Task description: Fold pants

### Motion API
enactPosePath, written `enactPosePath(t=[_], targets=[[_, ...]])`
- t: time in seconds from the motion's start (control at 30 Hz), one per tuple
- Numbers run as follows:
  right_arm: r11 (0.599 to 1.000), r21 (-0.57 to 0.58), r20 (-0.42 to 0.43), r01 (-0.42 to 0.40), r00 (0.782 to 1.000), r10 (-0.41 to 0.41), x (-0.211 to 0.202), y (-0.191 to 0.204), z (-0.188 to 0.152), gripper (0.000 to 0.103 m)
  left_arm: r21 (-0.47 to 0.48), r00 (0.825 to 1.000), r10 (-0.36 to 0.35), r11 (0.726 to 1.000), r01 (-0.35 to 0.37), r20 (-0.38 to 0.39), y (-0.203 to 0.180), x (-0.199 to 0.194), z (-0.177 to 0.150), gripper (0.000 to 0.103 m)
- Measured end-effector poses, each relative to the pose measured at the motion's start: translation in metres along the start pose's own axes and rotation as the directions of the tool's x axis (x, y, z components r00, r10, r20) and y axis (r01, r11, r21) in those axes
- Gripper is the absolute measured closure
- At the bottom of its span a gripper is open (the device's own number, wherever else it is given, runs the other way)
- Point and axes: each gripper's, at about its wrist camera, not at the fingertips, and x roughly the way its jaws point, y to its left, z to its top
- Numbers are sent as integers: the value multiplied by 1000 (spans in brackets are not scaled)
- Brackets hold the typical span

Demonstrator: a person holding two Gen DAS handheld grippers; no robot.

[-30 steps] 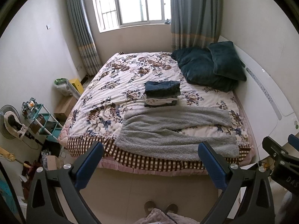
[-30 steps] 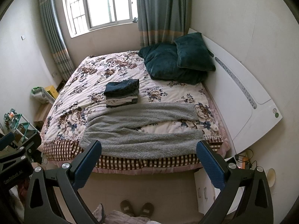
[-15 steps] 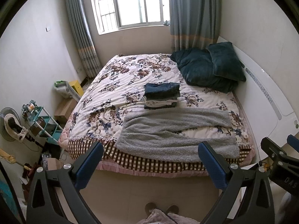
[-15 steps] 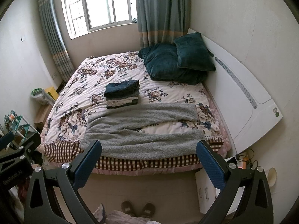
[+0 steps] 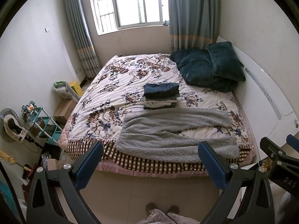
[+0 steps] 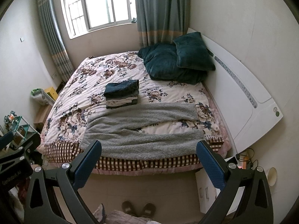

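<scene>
Left wrist view shows the grey fleece pants (image 5: 173, 136) spread flat along the bed's (image 5: 119, 85) near edge, legs towards three o'clock, laid out ready for folding. Left gripper (image 5: 150, 160) and right gripper (image 6: 148, 159) hover at six o'clock, jaws spread wide, holding nothing.

Bed (image 5: 112, 85) with gray pants (image 5: 173, 130), folded stack (image 5: 161, 96)
</scene>
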Motion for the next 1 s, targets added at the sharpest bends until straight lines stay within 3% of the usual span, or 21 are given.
enactPosePath(t=[0.33, 0.57, 0.77, 1.0], targets=[[1000, 1, 7, -5, 1000, 5, 5, -3, 19, 0, 1, 1000, -2, 1000, 2, 0, 0, 2, 2, 0], [1000, 17, 22, -20, 1000, 20, 9, -3, 12, 0, 2, 999, 25, 1000, -25, 30, -7, 11, 13, 0], [999, 46, 7, -17, 1000, 16, 55, -17, 5, 0, -31, 997, 66, 997, -65, 49, -12, 42, 13, 0], [999, 43, -62, 18, 998, -16, 143, -22, 11, 0, -20, 993, 122, 992, -122, -8, -20, 110, 9, 0]])
